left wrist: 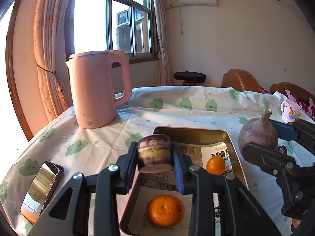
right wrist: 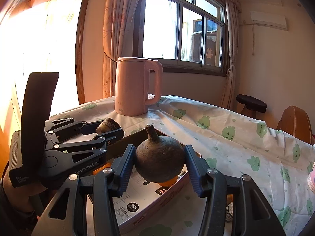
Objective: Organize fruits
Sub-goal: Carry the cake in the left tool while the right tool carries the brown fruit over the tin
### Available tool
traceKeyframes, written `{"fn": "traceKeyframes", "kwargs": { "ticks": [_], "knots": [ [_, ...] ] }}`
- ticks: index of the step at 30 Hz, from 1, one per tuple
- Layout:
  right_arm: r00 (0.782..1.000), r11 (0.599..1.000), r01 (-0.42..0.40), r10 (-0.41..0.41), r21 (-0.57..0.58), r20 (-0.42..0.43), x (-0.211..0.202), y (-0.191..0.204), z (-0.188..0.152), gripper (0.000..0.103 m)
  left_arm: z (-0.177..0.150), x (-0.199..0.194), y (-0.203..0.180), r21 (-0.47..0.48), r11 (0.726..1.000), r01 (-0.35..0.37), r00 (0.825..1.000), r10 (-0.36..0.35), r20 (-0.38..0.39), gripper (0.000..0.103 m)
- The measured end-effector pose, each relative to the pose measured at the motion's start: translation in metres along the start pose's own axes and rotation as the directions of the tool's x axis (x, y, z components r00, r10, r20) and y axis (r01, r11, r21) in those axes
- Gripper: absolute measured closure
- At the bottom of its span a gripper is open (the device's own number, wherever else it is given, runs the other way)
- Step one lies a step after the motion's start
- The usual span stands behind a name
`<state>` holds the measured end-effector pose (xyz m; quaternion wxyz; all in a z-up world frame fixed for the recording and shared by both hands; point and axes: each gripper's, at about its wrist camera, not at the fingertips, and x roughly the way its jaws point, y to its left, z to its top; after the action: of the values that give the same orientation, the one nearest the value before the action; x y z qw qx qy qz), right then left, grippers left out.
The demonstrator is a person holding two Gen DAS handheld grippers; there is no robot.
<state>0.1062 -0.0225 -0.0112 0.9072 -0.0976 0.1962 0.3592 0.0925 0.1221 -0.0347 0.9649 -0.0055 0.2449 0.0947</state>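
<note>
Both grippers loaded over the fruit tray

Left gripper (left wrist: 154,157) clamps a short purple-and-cream cut chunk (left wrist: 154,153) between its pads, held above the rectangular tray (left wrist: 234,147). Right gripper (right wrist: 159,165) grips a round, dark purple fruit with a stubby stem (right wrist: 159,157), also over the tray. Inside, on printed paper – 2 oranges, a large orange (left wrist: 165,210) near and a small orange (left wrist: 215,165) farther in. Pink kettle (left wrist: 96,90) stands behind on the tablecloth (left wrist: 177,108); a phone (left wrist: 42,188) lies left of the tray.
</note>
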Motion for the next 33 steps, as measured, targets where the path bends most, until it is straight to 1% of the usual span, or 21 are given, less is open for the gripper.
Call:
{"fn": "traceKeyframes", "kwargs": {
  "ticks": [7, 16, 31, 33],
  "knots": [
    [1.000, 1.000, -0.010, 0.010, 0.006, -0.024, 0.013, 0.003, -0.004, 0.050, -0.002, 0.006, 0.005, 0.001, 1.000, -0.007, 1.000, 0.007, -0.019, 0.068],
    [0.999, 1.000, -0.016, 0.016, 0.016, -0.039, 0.020, 0.006, -0.008, 0.050, -0.003, 0.012, 0.009, 0.002, 1.000, -0.010, 0.999, 0.010, -0.038, 0.068],
    [0.993, 0.999, -0.021, 0.026, 0.049, -0.116, 0.040, 0.003, -0.019, 0.050, -0.006, 0.031, 0.007, 0.021, 1.000, 0.013, 0.993, -0.010, -0.116, 0.068],
    [0.993, 0.998, -0.021, 0.027, 0.055, -0.115, 0.040, 0.002, -0.018, 0.050, -0.006, 0.032, 0.007, 0.022, 1.000, 0.016, 0.992, -0.013, -0.123, 0.068]
  ]
}}
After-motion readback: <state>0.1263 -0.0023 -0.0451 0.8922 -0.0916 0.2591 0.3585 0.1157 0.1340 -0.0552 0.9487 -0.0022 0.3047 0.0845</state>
